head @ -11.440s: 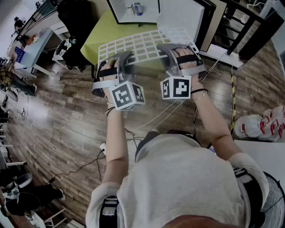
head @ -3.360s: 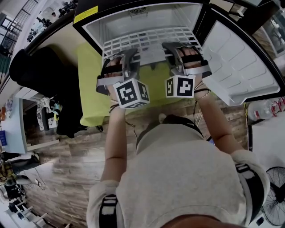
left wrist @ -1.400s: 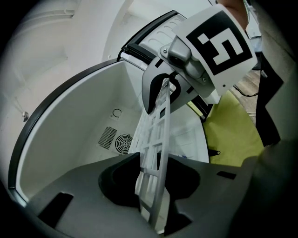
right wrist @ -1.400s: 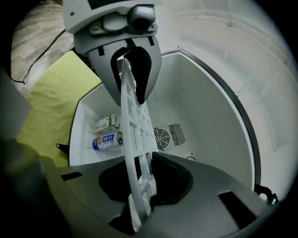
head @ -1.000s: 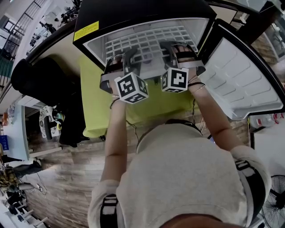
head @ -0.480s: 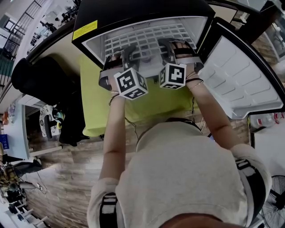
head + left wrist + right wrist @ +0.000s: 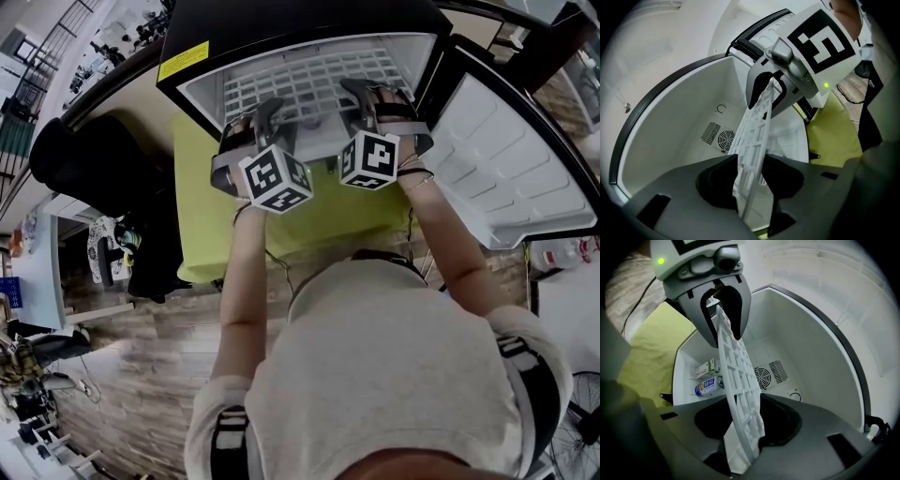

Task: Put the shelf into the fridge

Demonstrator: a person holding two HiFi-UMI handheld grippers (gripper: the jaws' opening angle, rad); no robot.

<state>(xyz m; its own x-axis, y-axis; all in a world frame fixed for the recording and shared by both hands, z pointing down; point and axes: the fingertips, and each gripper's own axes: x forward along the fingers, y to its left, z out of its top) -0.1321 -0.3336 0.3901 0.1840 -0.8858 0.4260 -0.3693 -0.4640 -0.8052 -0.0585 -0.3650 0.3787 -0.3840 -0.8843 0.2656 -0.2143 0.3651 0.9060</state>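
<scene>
Left gripper [image 7: 752,185] and right gripper [image 7: 743,427] have just opened; the white grid shelf [image 7: 309,80] sits loose between their jaws inside the fridge [image 7: 281,23]. The print on the can [image 7: 707,386] is illegible.

Fridge cavity [image 7: 811,357] open — can [image 7: 707,386] and carton [image 7: 705,368] lie inside.

1. We see a white shelf [image 7: 314,80], an open grid of small rectangles.
2. The fridge [image 7: 281,23] is black outside and plain white inside, and we spot a yellow label [image 7: 195,61] on the black.
3. The door lining [image 7: 506,178] is white with ribbed moulding.
4. The table cover [image 7: 309,220] is plain yellow-green.
5. The left cube [image 7: 275,178] and the right cube [image 7: 368,159] have white faces with black square markers.
6. The floor [image 7: 141,394] is brown, streaky wood plank.
7. We make out a blue-and-white can [image 7: 707,386] and a white-and-green carton [image 7: 705,367].
8. The shirt [image 7: 394,375] is pale grey.
</scene>
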